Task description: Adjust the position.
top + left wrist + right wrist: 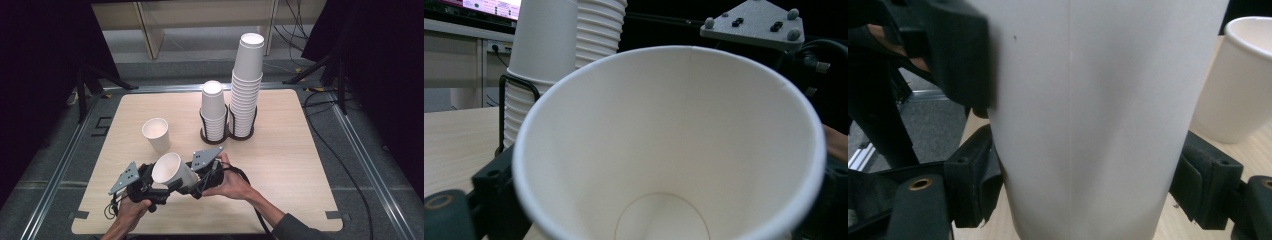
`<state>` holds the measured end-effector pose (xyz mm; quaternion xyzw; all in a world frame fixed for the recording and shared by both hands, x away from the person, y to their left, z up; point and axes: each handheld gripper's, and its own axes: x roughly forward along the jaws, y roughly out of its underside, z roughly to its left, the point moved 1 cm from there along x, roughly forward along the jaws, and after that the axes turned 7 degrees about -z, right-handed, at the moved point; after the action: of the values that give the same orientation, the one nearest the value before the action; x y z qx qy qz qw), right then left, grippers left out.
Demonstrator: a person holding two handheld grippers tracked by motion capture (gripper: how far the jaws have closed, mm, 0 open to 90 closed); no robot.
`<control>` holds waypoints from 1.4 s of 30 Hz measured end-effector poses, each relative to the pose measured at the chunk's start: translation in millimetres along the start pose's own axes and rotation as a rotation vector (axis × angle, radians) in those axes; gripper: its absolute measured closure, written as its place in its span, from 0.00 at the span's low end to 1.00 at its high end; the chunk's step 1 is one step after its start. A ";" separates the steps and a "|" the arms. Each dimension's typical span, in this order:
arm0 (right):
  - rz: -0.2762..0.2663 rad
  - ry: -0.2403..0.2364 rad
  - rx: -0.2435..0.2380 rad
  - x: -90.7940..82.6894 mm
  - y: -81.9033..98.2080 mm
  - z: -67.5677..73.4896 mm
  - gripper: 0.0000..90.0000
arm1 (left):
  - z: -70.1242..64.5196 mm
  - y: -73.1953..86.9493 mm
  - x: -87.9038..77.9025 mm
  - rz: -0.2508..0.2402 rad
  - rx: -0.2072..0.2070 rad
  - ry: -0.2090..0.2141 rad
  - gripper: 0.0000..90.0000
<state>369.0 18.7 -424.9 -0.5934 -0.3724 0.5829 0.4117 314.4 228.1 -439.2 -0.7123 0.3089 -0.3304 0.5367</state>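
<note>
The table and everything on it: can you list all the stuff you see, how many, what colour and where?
held paper cup: one, white, tilted, above the table's near edge between the two grippers
loose paper cup: one, white, standing upright on the table, left of the stacks
short cup stack: one, white, in a black wire holder, middle back of the table
tall cup stack: one, white, in a black wire holder, just right of the short one
table: one, light wood
cables: several, black, on the grey floor at the back right
left gripper: one, black, at the held cup's left side
right gripper: one, black, its jaws on either side of the held cup's wall
</note>
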 end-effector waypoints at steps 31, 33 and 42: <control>0.059 0.182 0.048 -50.5 21.5 -16.0 0.21 | 23.7 -3.6 -10.5 0.103 0.144 -0.203 0.17; 0.054 0.206 0.070 -53.9 23.9 -16.6 0.21 | 25.9 -3.5 -12.2 0.112 0.144 -0.229 0.17; 0.063 0.311 0.113 -71.9 36.7 -23.6 0.21 | 34.5 -2.9 -15.1 0.113 0.182 -0.277 0.17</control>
<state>388.0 -62.9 -431.5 -0.6636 -0.2521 0.5166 0.4787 333.3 260.1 -445.6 -0.6810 0.2405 -0.2248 0.6542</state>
